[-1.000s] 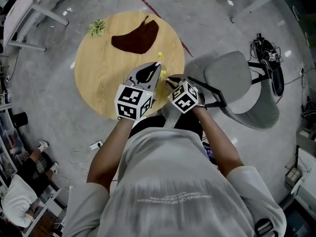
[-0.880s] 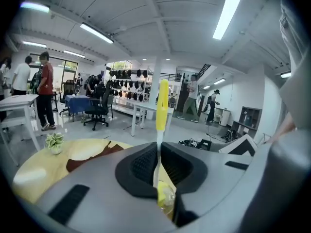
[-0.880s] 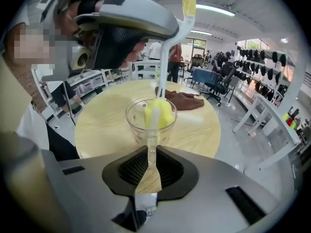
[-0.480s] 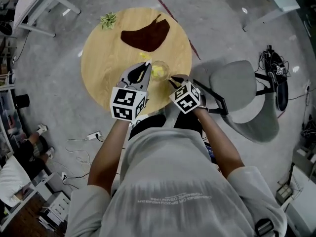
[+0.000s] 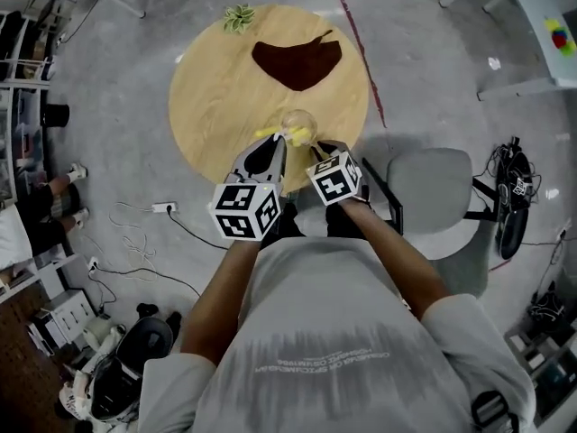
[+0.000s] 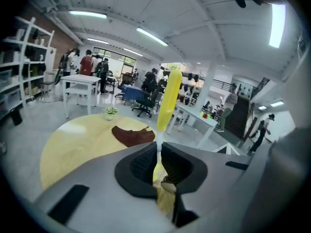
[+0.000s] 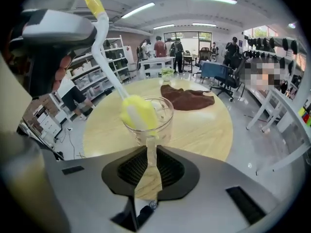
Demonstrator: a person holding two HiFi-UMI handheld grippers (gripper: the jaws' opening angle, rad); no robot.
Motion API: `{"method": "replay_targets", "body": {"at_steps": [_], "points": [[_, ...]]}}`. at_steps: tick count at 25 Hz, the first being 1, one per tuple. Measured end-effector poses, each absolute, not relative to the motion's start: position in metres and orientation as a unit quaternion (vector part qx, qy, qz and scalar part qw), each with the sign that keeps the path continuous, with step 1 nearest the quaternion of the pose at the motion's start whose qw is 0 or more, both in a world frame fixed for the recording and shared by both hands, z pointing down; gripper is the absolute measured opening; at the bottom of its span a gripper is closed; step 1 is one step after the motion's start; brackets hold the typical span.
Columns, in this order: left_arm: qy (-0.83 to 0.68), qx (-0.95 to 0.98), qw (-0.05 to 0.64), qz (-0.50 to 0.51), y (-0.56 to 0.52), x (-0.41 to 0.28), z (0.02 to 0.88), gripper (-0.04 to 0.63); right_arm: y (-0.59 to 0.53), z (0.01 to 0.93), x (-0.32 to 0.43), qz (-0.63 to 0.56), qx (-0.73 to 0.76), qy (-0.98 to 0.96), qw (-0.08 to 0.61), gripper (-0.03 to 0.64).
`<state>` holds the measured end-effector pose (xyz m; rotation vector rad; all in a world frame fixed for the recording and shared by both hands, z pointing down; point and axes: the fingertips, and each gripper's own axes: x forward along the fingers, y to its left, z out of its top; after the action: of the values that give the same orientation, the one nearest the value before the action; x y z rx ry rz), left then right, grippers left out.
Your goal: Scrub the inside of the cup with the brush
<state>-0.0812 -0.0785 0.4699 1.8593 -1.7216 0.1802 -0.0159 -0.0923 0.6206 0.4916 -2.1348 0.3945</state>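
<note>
1. One grey T-shirt (image 5: 315, 332) on the person is nearest; the pale print on its back is too blurred to read.
2. Each gripper carries a cube with black-and-white square markers (image 5: 245, 210); there are no letters on it.
3. The left gripper (image 5: 275, 141) has its jaws clamped on the thin white stem of the long brush with a yellow sponge head (image 7: 137, 111). The yellow handle end rises beyond the jaws.
4. The right gripper (image 5: 317, 148) has its jaws almost together. They pinch a narrow clear part at the near side of the clear glass cup (image 7: 165, 116), and they have just been opening a little.
5. The sponge head is inside the cup, at its left wall in the right gripper view. The cup is over the near edge of the round light wooden table (image 5: 216, 97).
6. Farther on the table lies a dark brown cloth (image 5: 297, 61), and at the far edge stands a small green potted plant (image 5: 239, 16).
7. A grey chair (image 5: 424, 188) stands just right of the table, and a white power strip (image 5: 167, 207) lies on the floor at the left.
</note>
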Motion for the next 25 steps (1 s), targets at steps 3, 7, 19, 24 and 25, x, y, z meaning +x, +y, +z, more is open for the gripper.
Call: {"method": "replay_targets", "body": {"at_steps": [3, 7, 19, 24, 25], "points": [[-0.685, 0.661, 0.305, 0.019, -0.083, -0.084, 0.459, 0.04, -0.092, 0.62, -0.022, 0.145, 0.166, -0.87, 0.442, 0.081], [-0.722, 0.636, 0.272, -0.004, -0.093, -0.096, 0.433, 0.04, -0.098, 0.62, -0.031, 0.144, 0.135, -0.877, 0.438, 0.083], [-0.715, 0.67, 0.196, -0.042, -0.077, -0.142, 0.373, 0.038, -0.113, 0.543, 0.016, 0.061, 0.072, -0.898, 0.429, 0.145], [-0.696, 0.708, 0.118, -0.011, -0.083, -0.166, 0.332, 0.038, -0.162, 0.455, 0.02, 0.023, 0.151, -0.921, 0.357, 0.052], [-0.695, 0.712, 0.097, 0.01, -0.084, -0.17, 0.324, 0.038, -0.174, 0.433, 0.018, 0.013, 0.166, -0.926, 0.339, 0.039]]}}
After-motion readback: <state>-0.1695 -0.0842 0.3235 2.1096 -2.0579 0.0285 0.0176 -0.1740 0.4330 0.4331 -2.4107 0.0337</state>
